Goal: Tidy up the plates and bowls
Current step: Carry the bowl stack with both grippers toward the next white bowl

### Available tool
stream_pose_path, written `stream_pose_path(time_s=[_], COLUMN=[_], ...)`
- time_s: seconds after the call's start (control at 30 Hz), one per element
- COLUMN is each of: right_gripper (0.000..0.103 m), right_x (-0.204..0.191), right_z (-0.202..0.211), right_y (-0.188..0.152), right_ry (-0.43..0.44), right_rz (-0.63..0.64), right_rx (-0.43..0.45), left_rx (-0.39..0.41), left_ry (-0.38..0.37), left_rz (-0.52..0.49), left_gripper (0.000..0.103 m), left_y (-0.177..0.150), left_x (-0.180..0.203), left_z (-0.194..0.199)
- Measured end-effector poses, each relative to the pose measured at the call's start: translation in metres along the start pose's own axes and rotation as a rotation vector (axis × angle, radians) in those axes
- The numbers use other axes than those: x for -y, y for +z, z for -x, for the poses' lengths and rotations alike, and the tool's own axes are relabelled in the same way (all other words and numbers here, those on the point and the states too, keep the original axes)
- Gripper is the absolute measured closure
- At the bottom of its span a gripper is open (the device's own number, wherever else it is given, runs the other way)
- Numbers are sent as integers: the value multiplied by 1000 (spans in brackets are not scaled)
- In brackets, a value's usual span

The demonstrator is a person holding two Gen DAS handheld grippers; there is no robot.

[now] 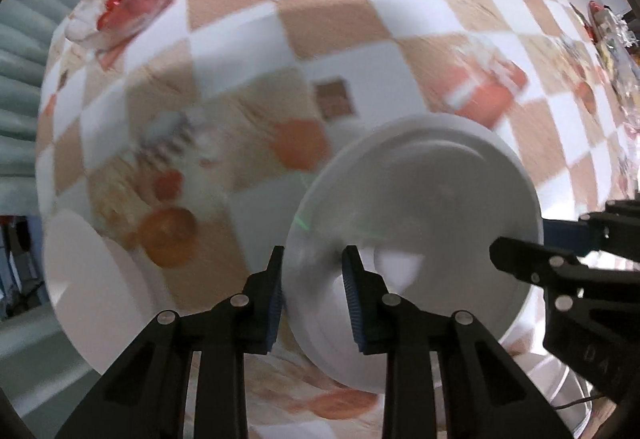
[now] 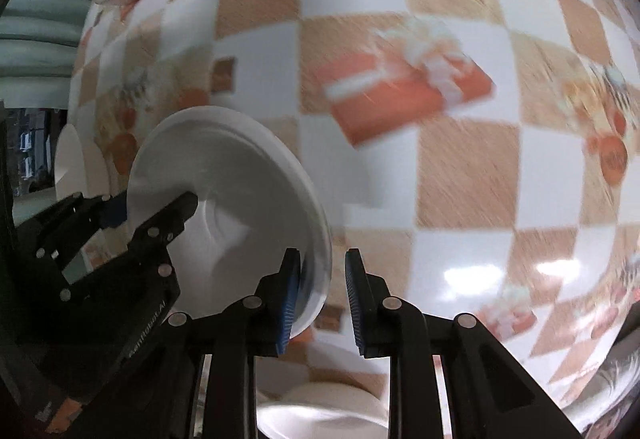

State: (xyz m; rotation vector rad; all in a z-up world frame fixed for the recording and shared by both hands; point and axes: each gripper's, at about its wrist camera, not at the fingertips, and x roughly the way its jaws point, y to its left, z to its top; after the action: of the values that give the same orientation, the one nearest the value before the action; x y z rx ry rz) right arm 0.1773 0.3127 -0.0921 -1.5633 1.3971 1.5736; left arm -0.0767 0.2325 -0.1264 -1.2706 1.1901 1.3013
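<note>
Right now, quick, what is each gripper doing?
Left gripper: shut on the rim of the round white plate, held tilted above the table.
Right gripper: open, its left finger beside the plate's edge, holding nothing.

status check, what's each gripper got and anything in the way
Left gripper clamped on rim of white plate, plate tilted up off the checkered tablecloth. Right gripper open beside plate's other edge. White dishes sit below.
</note>
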Motion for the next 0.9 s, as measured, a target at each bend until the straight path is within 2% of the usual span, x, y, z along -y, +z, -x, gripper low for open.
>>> stream_pose_path(time_s=[0.33, 0.5, 0.57, 0.67, 0.77, 0.9], right_gripper=[78, 78, 78, 78, 78, 77], right_x=[19, 26, 30, 42, 49, 60], right_z=[-13, -15, -11, -7, -7, -7], right_y=[-48, -59, -58, -57, -52, -49], right_ry=[22, 26, 29, 34, 42, 52], right_rz=[-17, -32, -35, -48, -70, -85], right_rx=[-44, -34, -14, 2, -5, -6], left_rx=[-20, -7, 4, 19, 28, 19], left_ry=[-56, -33, -24, -10, 13, 11], left_rz=[19, 21, 36, 39, 39, 44], left_gripper=[72, 72, 72, 71, 58, 57], left_y=[-43, -64, -59, -48, -45, -46], left_x=[38, 48, 45, 22, 19, 15], left_z=[2, 1, 2, 7, 6, 1])
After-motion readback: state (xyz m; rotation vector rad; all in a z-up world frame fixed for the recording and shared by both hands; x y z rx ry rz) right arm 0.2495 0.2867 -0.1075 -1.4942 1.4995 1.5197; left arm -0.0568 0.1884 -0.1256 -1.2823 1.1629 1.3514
